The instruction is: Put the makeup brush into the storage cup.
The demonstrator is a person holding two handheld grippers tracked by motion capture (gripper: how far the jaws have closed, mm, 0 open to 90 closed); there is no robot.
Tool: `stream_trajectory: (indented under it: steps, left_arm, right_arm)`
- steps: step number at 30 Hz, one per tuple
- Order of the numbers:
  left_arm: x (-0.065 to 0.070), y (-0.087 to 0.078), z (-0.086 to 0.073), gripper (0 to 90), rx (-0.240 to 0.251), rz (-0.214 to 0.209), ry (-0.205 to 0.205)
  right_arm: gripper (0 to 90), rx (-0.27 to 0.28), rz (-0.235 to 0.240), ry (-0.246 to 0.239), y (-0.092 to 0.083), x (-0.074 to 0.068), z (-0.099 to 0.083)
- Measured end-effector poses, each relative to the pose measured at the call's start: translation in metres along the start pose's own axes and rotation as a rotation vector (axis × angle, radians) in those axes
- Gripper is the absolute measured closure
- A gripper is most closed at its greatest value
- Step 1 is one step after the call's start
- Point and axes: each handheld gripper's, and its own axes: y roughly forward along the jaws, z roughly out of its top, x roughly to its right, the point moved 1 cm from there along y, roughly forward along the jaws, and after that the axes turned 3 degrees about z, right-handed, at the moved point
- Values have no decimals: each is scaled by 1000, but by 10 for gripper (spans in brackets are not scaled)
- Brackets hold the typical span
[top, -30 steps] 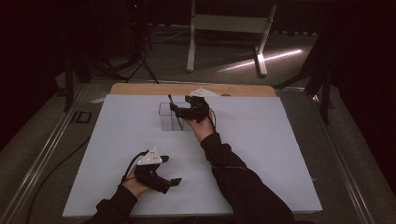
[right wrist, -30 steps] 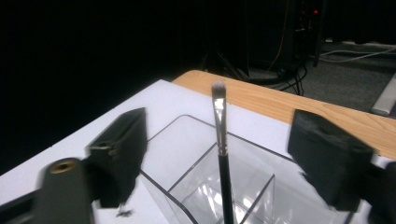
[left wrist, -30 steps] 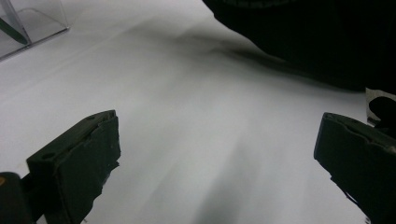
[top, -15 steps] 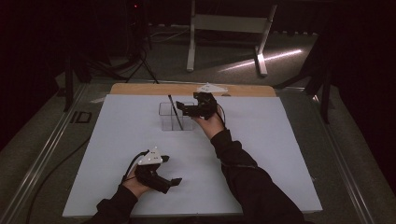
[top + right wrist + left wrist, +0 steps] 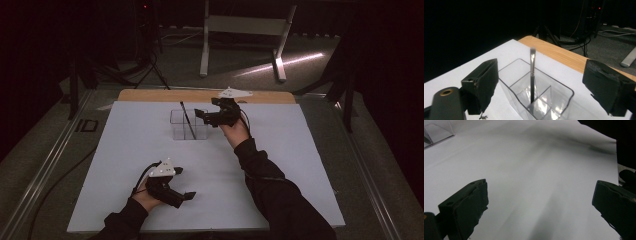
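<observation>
We found the right gripper (image 5: 201, 116) held level just beside the clear plastic divided organiser box (image 5: 188, 125), its jaws having just opened wide with nothing between them. A slim dark metal-handled utensil (image 5: 532, 75) stood leaning inside one compartment. The left gripper (image 5: 189, 196) rested released on the white table sheet (image 5: 300, 165), well apart.

High view above the table's near edge; right gripper view close over the clear box (image 5: 536, 100), shared.
</observation>
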Motion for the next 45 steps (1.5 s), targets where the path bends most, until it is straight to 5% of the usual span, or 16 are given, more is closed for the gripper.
stream_trajectory:
  steps: [10, 21, 24, 45]
  left_arm:
    - [1, -2, 3, 19, 18, -38, 22]
    - [-3, -8, 7, 19, 37, -56, 23]
    - [-4, -8, 8, 19, 39, -56, 22]
    - [-2, -21, 13, 19, 30, -78, 58]
  right_arm:
    - [174, -19, 30, -91, -27, 12, -2]
    - [158, -1, 112, -128, -64, 6, -11]
    - [150, -15, 131, -172, -73, 2, -21]
    - [144, -62, 197, -178, -123, -11, -71]
